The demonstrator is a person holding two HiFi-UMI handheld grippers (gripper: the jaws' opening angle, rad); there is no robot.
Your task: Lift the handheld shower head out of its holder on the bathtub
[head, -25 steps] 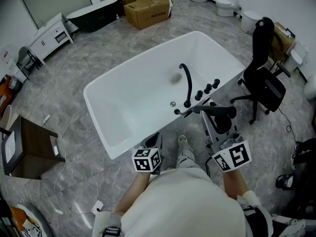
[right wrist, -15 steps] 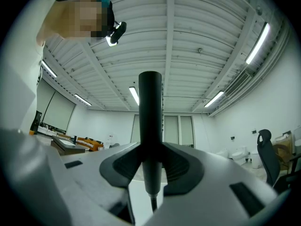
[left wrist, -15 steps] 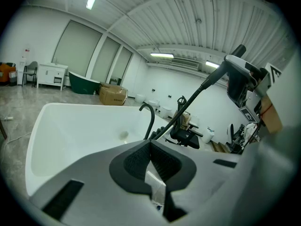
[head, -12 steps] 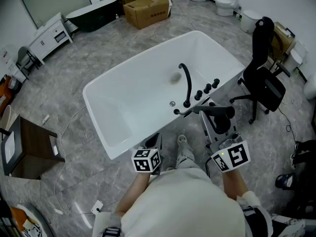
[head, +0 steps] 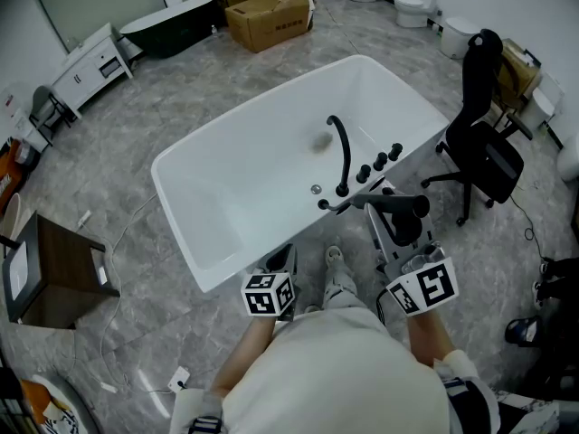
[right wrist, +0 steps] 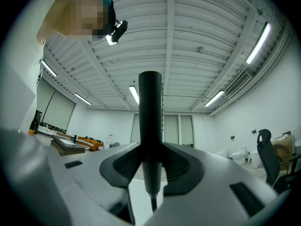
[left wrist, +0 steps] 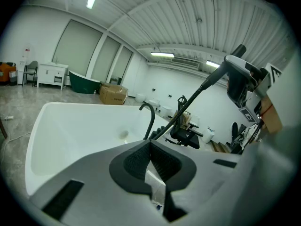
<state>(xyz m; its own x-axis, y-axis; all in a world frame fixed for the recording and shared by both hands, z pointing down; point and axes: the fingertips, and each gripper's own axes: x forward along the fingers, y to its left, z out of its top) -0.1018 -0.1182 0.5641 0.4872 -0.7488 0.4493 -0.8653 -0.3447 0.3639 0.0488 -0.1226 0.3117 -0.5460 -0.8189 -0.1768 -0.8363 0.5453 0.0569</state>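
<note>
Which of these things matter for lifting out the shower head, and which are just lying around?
In the job: shower head, held in the right gripper; its hose; bathtub.
Lying about: office chair, cardboard box, side table, white cabinet.

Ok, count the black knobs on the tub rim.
3 knobs, in a row on the tub rim by the spout: nearest it, middle, far end. The shower head may hide more.
</note>
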